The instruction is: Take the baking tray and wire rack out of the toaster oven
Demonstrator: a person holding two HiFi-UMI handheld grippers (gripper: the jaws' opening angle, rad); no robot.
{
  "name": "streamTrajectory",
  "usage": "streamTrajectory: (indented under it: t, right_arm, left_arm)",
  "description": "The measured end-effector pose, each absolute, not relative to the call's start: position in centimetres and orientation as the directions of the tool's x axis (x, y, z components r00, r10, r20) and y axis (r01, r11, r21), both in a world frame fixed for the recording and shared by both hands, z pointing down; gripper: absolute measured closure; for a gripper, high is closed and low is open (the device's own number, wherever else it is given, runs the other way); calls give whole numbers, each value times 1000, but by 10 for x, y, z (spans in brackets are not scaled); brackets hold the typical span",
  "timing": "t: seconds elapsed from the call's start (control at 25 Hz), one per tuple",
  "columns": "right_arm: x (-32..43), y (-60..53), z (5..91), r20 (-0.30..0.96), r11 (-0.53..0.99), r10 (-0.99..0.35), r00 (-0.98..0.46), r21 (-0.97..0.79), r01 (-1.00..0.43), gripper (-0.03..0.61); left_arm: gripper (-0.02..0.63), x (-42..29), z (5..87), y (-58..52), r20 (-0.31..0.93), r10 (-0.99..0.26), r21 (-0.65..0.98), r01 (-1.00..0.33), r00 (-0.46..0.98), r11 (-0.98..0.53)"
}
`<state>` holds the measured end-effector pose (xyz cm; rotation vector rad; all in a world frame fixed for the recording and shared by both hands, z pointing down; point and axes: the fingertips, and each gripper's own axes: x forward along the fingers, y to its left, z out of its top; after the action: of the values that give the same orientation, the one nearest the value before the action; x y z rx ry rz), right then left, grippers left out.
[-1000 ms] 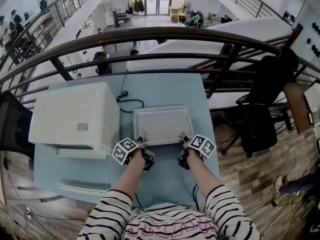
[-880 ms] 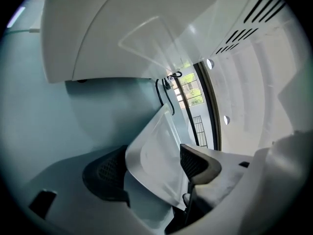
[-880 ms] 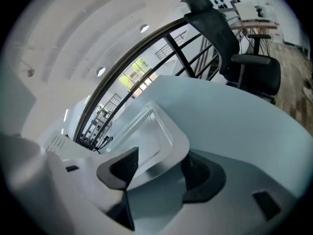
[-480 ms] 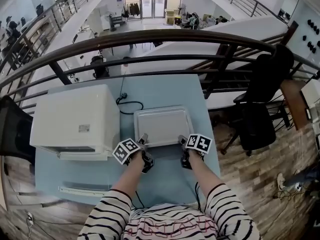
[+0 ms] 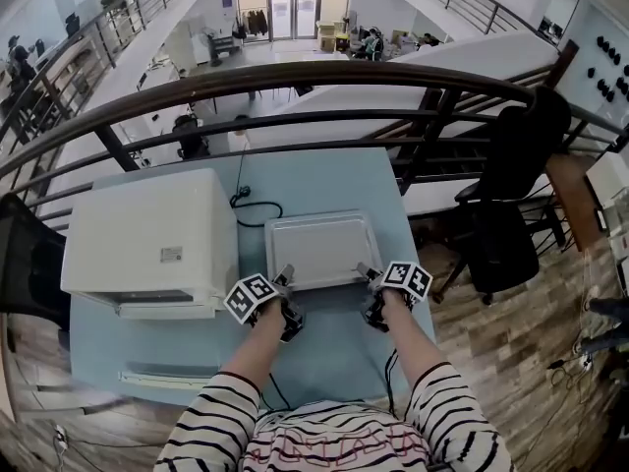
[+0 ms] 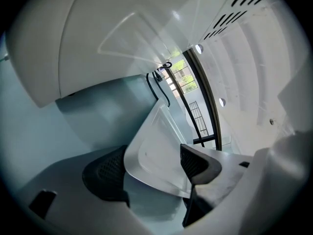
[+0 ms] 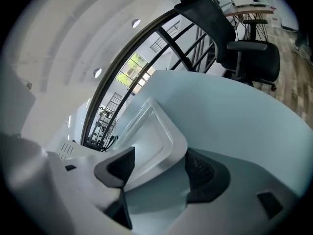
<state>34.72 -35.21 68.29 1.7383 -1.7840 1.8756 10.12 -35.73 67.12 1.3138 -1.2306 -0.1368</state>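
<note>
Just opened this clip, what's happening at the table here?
A person holds a gripper in each hand at the near corners of the baking tray, which lies on the blue table beside the white toaster oven. The right gripper has just been opening its jaws, with one tray corner between them. The left gripper also has its jaws apart around the other corner.

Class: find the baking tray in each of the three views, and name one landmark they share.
Head view: baking tray at centre, on the blue table, right of the toaster oven.
Left gripper view: lower centre, tilted.
Right gripper view: lower centre-left.
Shared landmark: the dark railing.
</note>
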Motion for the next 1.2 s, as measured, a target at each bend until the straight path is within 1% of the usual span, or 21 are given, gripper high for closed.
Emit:
streamTrajectory:
  t: [0.16, 0.36, 0.56, 0.72, 0.88, 0.96, 1.08, 1.2]
  right_arm:
    - [353, -346, 682, 704, -303, -591, -395, -647, -700, 268]
    - [370, -351, 669, 703, -273, -605, -373, -623, -733, 268]
    - [367, -347, 666, 697, -272, -618, -364, -624, -733, 268]
    - [360, -339, 668, 690, -263, -624, -366, -627, -734, 268]
    - [350, -331, 663, 683, -258, -630, -370, -633, -730, 268]
    - [345, -328, 661, 681, -252, -633, -367, -630, -735, 268]
    - [339, -322, 657, 672, -239, -645, -364, -630, -739, 268]
    - [332, -315, 644, 647, -206, -679, -348, -622, -756, 268]
  left_arm:
    - [298, 101, 672, -355, 595, -680, 773, -538, 429, 337]
    - [297, 99, 673, -354, 596, -671, 773, -543, 441, 329]
    - [286, 99, 674, -349, 629, -634, 738, -600, 449, 307]
    - [276, 101, 676, -345, 662, -606, 680, -694, 441, 237]
    - [273, 94, 666, -348, 692, -612, 548, -830, 382, 102]
    - [273, 95, 660, -349, 685, -618, 530, -846, 386, 59]
    - [273, 95, 655, -345, 668, -628, 540, -841, 399, 40]
    - [273, 92, 645, -339, 642, -645, 542, -840, 414, -1]
